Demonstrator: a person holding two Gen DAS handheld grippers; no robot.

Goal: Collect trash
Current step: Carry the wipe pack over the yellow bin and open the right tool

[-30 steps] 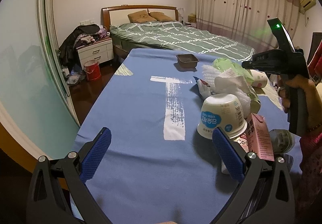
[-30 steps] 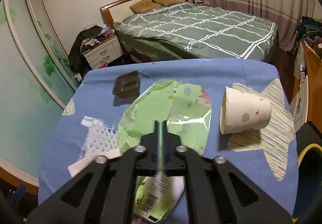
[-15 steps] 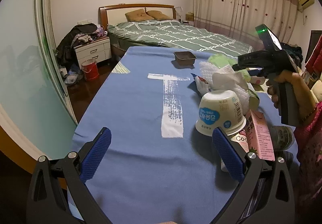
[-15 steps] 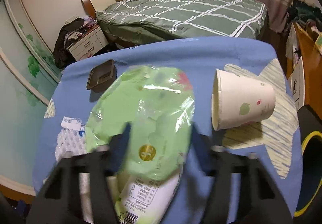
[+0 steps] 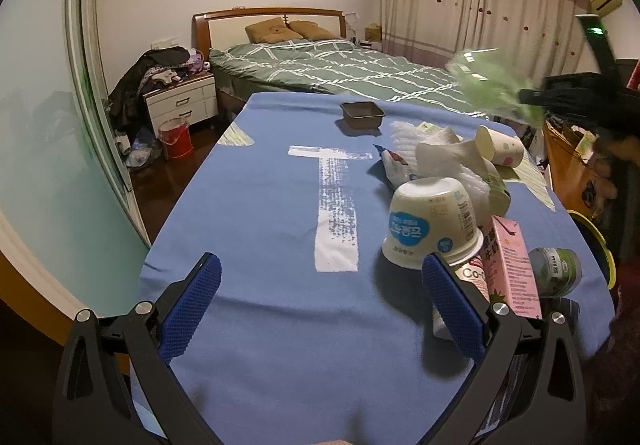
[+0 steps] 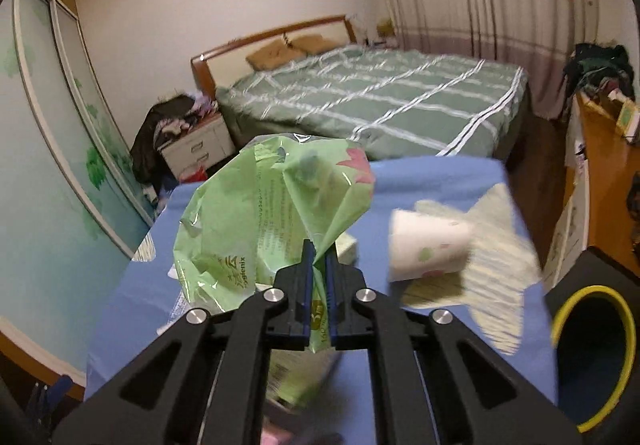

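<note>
My right gripper [image 6: 318, 265] has just closed, pinching the green wrapper [image 6: 260, 213] by its fold, clear of the table [image 6: 128, 309], presumably bound for the bin [image 6: 592, 345] off the right edge. Left gripper [image 5: 320, 301] wide, empty, near edge.

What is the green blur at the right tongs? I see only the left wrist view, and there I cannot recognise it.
Observer: It is a crumpled green plastic wrapper. The right wrist view shows printed text on it.
Operator: Do the tongs really hold it?
Observer: Yes. The right tongs have just been closing and are now shut, with a fold of the wrapper pinched between them.
Operator: Where can it go?
Observer: A black bin with a yellow rim stands low to the right of the tongs, and its opening is in view. It is probably the drop place.
</note>
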